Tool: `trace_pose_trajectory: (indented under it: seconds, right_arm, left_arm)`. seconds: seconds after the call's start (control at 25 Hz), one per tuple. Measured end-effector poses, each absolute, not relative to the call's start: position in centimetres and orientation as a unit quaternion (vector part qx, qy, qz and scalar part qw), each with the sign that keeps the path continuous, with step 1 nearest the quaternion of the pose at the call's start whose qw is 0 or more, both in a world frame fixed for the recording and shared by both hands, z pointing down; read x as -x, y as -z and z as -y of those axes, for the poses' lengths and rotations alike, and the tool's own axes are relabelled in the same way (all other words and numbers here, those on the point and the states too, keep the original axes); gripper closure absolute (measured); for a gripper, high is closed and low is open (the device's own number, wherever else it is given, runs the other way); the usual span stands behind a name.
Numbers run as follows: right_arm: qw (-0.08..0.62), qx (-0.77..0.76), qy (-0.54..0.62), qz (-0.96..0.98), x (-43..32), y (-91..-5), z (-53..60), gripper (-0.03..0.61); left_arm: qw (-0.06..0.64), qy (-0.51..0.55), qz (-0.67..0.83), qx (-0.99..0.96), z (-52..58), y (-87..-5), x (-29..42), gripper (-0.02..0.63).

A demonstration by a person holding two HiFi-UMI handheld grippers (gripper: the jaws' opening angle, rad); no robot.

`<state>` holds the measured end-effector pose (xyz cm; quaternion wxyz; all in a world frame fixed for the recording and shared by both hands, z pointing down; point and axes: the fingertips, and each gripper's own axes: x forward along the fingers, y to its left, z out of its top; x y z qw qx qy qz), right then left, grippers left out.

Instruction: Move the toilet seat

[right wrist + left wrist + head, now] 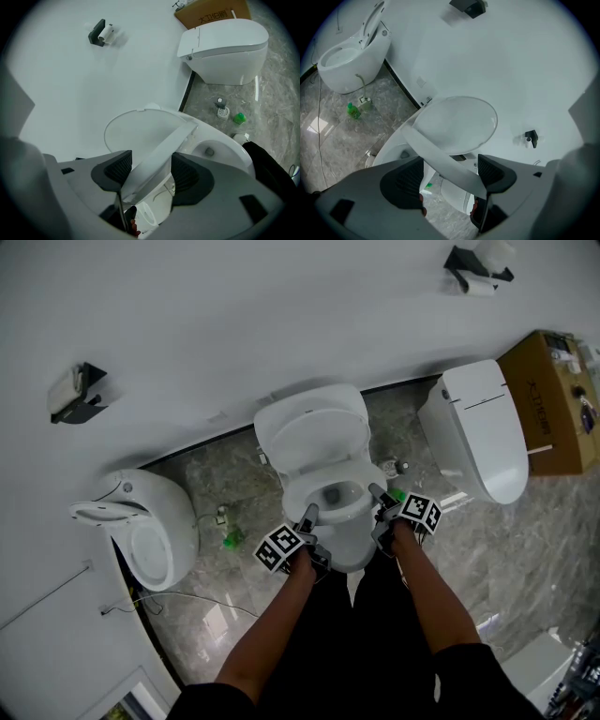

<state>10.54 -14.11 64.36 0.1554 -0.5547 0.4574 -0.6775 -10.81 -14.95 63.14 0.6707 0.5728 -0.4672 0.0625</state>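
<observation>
The white toilet [349, 538] stands in the middle against the wall, its lid [314, 432] raised. The toilet seat [302, 486] is tilted up off the bowl. My left gripper [307, 518] holds the seat's left side and my right gripper [380, 498] its right side. In the left gripper view the seat [440, 157] crosses as a slanted white band between the pads of the left gripper [449, 171], with the lid [457, 119] behind. In the right gripper view the seat [161, 150] runs between the pads of the right gripper [151, 171]; the bowl [215, 150] lies to the right.
An oval toilet [141, 521] with its seat up stands at the left, a closed toilet [478, 427] at the right, a cardboard box [553, 399] behind it. Paper holders [75, 395] [478, 268] hang on the wall. A green bottle [232, 540] and cable lie on the marble floor.
</observation>
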Motion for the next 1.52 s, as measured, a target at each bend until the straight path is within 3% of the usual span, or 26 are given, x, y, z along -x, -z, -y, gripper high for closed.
trace_pose_trajectory:
  seconds: [1.52]
  right_arm:
    - [0.147,0.462,0.744,-0.46,-11.0,-62.8,24.5,0.307]
  left_arm:
    - [0.65,0.045,0.555,-0.518,26.0,-61.4,10.7,0.245]
